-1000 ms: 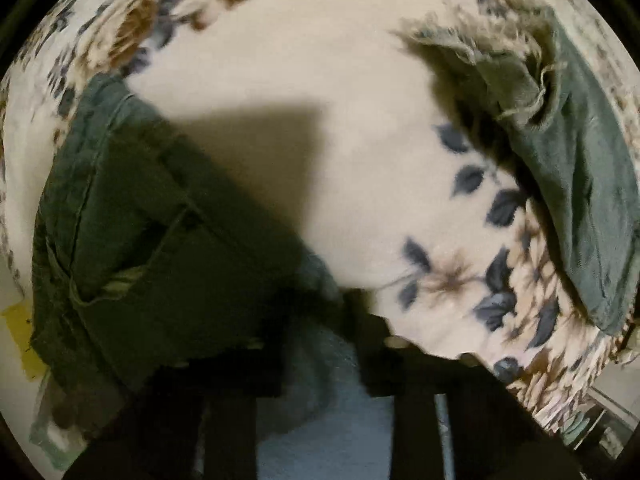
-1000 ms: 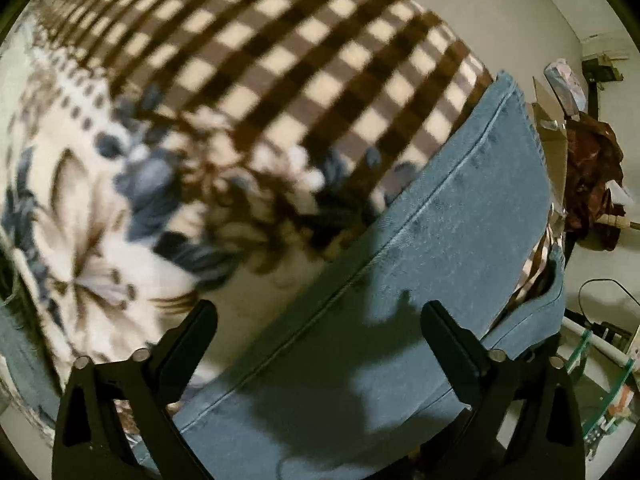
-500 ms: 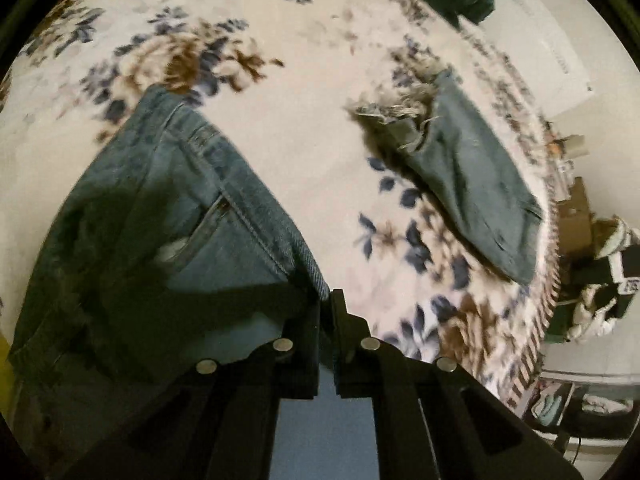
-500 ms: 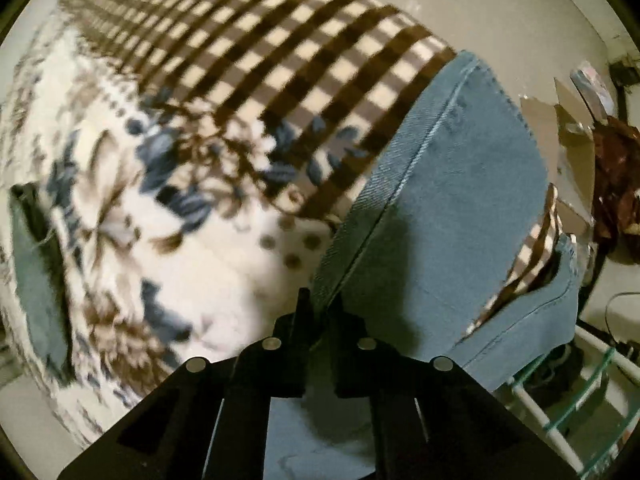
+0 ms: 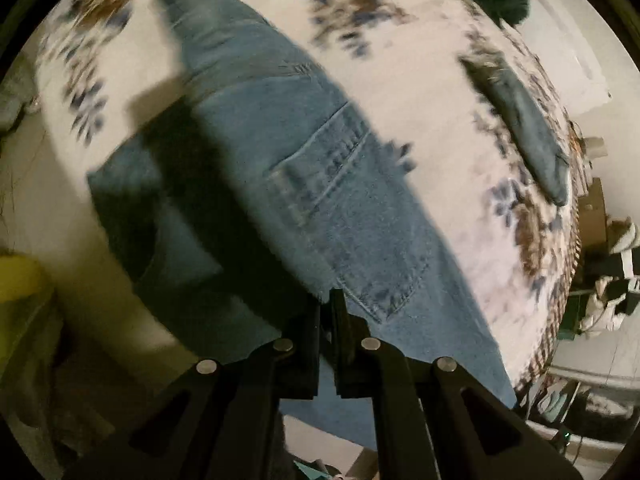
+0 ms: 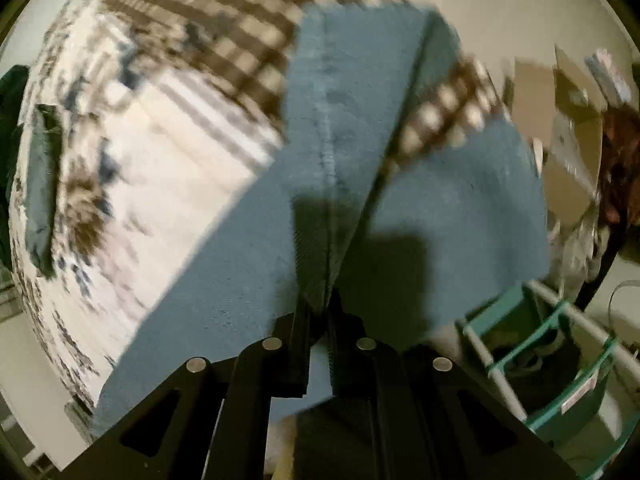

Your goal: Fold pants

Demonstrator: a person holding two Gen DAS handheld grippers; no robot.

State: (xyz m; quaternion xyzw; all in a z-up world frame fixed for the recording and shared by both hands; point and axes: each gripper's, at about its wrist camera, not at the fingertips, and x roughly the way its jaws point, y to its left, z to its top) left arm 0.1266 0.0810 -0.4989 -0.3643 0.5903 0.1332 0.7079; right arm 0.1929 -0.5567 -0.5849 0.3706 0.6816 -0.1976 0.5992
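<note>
Light blue jeans (image 5: 320, 184) lie on a floral blanket (image 5: 420, 92), back pocket up in the left wrist view. My left gripper (image 5: 326, 300) is shut on the jeans' edge near the pocket and holds it lifted. In the right wrist view the jeans' legs (image 6: 352, 168) hang stretched in front of me. My right gripper (image 6: 320, 308) is shut on a fold of the leg fabric. Both views are motion-blurred.
A second pair of darker jeans (image 5: 524, 120) lies folded at the blanket's far right; it also shows in the right wrist view (image 6: 40, 184). A checked blanket border (image 6: 208, 28) runs along the bed. A teal-framed rack (image 6: 552, 356) and cardboard boxes (image 6: 560, 128) stand off the bed.
The right gripper closed on the jeans a second ago. Both grippers have since lifted the jeans higher off the blanket, and the fabric now hangs stretched.
</note>
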